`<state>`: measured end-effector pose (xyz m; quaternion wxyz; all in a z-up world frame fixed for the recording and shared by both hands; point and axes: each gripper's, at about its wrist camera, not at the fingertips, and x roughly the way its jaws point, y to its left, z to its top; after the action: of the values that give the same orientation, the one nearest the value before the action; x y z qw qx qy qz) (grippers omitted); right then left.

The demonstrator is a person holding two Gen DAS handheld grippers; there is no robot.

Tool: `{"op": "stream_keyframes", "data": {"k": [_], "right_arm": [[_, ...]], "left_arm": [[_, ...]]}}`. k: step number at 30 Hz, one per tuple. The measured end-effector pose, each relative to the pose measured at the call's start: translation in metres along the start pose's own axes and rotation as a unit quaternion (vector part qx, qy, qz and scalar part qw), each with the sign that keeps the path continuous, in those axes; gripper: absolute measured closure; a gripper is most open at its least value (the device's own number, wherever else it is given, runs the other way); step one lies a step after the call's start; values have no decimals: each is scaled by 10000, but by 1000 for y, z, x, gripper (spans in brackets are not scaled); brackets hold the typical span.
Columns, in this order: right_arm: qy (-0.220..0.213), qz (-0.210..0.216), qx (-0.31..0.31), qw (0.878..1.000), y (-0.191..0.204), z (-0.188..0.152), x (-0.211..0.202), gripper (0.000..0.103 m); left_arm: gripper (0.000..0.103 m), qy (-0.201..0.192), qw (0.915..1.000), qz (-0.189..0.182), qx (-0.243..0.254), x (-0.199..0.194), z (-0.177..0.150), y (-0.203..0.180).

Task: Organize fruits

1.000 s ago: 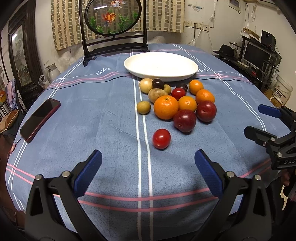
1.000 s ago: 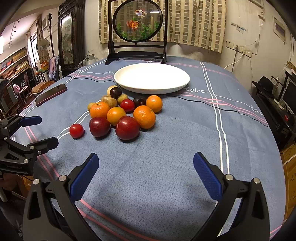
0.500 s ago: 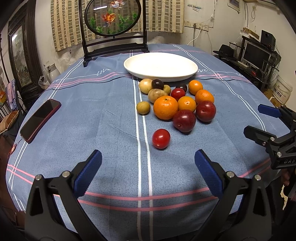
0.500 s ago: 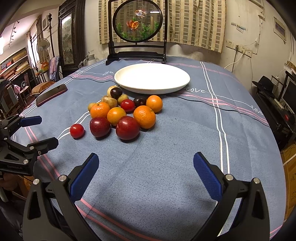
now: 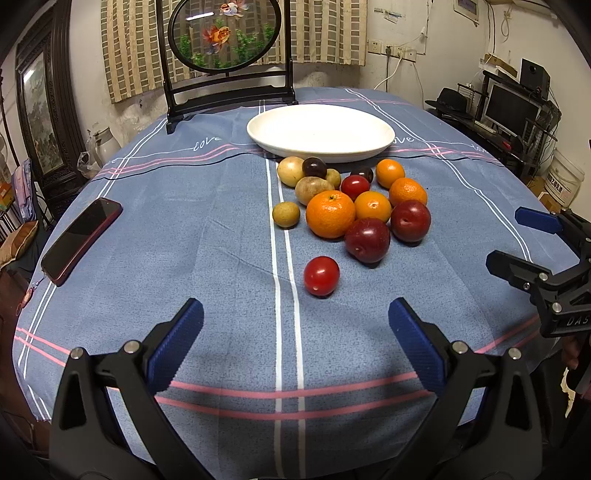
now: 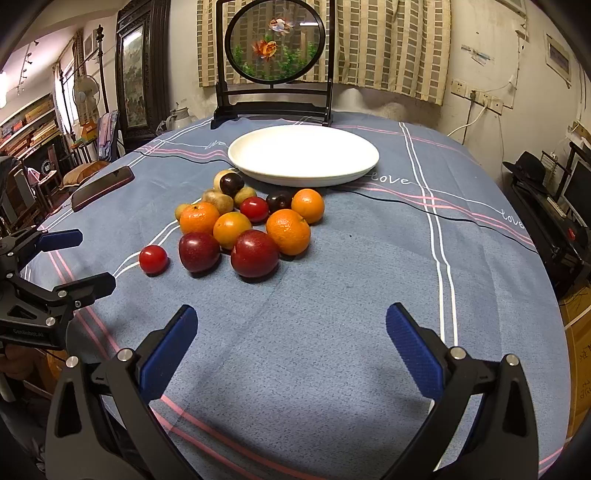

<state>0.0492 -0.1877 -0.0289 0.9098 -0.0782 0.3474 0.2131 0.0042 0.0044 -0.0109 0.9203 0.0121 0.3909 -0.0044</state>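
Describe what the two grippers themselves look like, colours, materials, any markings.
Both match: the left gripper and right gripper have black angular frames with triangular cut-outs, silver screw heads at the joints, and fingers tipped with blue textured pads. Seen side-on, the right gripper body shows white lettering beginning "DAS"; the left one carries small white print too blurred to read. No cables show.

Striped curtains (image 5: 332,33), dark cabinet (image 6: 142,74), blue tablecloth (image 5: 184,229).

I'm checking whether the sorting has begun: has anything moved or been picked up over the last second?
Nothing visibly changed. The left gripper and right gripper stay open and empty above the tablecloth, the fruits lie in the same cluster, and the white plate holds nothing.
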Motion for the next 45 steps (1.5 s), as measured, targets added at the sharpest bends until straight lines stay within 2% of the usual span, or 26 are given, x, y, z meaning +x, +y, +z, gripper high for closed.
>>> {"op": "stream_keyframes", "data": {"k": [35,43,45], "right_arm": [[72,29,-4,10000,2,-1,6,1],[-163,270,496,9983,-11,0,6,1],[-219,687,698,9950,-18,2,5,1]], "left_arm": [[2,42,10000,-1,24,2,-4,-2],[2,85,10000,-23,-21,9,-7,4],[2,119,9999,-21,-48,13,-7,8]]}}
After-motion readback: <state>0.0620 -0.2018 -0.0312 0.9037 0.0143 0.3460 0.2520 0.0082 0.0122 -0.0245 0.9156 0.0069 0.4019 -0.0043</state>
